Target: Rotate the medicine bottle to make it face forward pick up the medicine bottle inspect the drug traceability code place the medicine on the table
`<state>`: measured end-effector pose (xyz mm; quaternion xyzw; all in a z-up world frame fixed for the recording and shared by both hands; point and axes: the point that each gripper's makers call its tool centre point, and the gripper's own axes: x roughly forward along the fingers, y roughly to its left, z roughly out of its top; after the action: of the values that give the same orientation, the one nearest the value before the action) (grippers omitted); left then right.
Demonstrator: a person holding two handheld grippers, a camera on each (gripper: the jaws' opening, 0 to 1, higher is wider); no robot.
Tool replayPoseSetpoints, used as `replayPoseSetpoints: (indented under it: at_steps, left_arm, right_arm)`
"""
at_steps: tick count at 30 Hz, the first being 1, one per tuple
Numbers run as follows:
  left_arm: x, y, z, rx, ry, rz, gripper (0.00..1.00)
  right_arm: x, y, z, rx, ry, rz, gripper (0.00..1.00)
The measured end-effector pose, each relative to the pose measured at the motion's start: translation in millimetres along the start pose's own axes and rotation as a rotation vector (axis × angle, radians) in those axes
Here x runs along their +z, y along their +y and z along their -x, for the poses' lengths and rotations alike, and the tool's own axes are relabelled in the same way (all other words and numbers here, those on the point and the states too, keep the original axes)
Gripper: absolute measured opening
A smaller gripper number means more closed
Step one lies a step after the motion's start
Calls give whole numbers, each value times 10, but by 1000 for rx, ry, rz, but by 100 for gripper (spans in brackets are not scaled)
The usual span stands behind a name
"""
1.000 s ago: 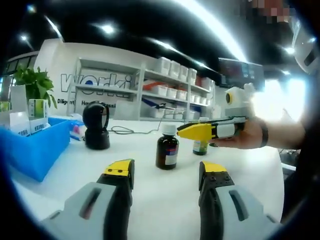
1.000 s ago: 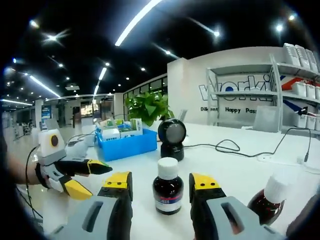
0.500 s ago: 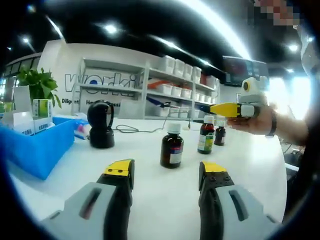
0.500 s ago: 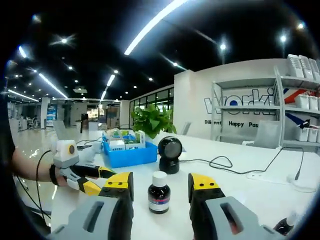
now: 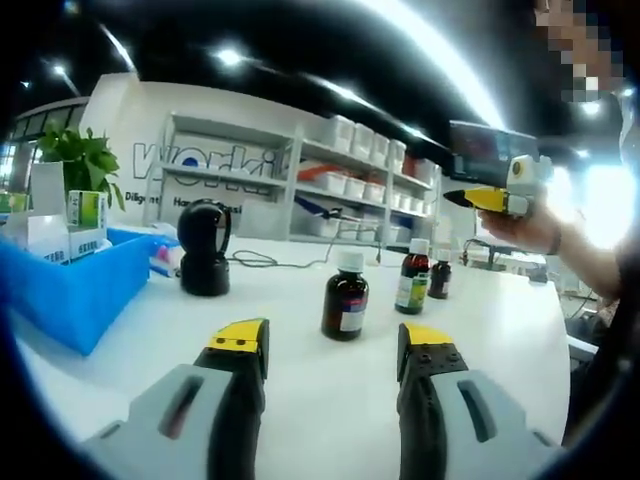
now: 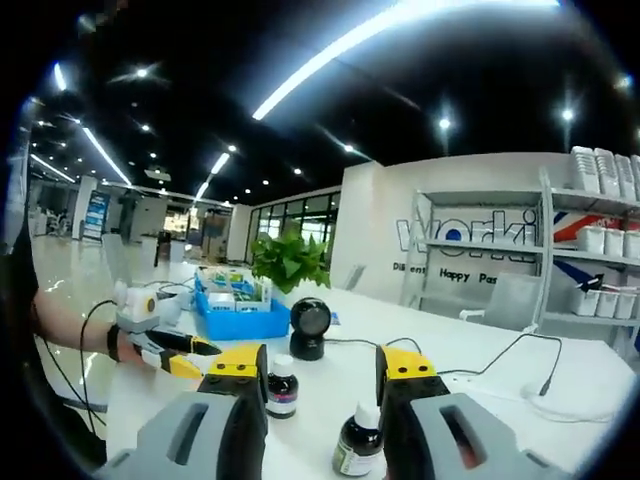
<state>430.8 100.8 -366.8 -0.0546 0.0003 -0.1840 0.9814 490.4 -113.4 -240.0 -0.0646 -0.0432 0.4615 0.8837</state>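
Medicine bottle (image 5: 345,296): dark brown glass, white screw cap, pale label with a red band on its lower half. It stands upright on the white counter (image 5: 330,390), apart from both tools. In the left gripper view it sits just beyond the gap between the jaws; in the right gripper view it (image 6: 282,385) stands beside the left jaw tip, label toward the camera.

Left tool (image 5: 332,348): grey body, yellow-tipped black jaws, spread apart with nothing between them, low over the counter. In the right gripper view it (image 6: 188,354) shows at the left in a person's hand, jaws parted.

Right tool (image 6: 322,368): same build, jaws apart and empty, held well above the counter. In the left gripper view it (image 5: 470,198) is raised at the upper right in a person's hand (image 5: 530,228).

Second brown bottle (image 5: 410,281): white cap, green-and-white label, upright, behind and to the right of the medicine bottle. A third, smaller bottle (image 5: 439,276) stands just beside it.

Black round scanner on a stand (image 5: 204,248): upright, left of the bottles, a dark cable (image 5: 268,262) trailing behind it.

Blue bin (image 5: 70,295): at the counter's left edge, holding white and green cartons (image 5: 82,222). A green plant (image 5: 78,160) stands behind it.
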Motion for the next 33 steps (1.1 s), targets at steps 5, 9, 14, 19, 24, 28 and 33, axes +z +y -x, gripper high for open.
replayPoseSetpoints:
  at_steps: [5,9,14,19,24,28,33]
  left_arm:
    - [-3,9,3,7,0,-10,42]
    - [-7,24,4,10,-1,-12,42]
    - [-7,21,7,9,-2,-19,42]
    - [-4,15,6,5,-4,-21,42]
    - [-7,2,5,3,-2,-23,42]
    - [-5,-9,6,0,-2,-34,43]
    - [16,-13,20,3,-11,-37,44]
  right_arm:
    - [116,-213,259,-47,-13,-5,39]
    - [147,-370,473,-93,-13,-2,38]
    - [69,-546,814,-150,-6,-21,38]
    - [-11,-676,1139,-208,-40,-52,38]
    - [-144,-783,1376,-255,-27,-58,38]
    - [-315,-858,1491,-282,-14,-76,38]
    - [-571,-884,1537,-297,0,-48,44]
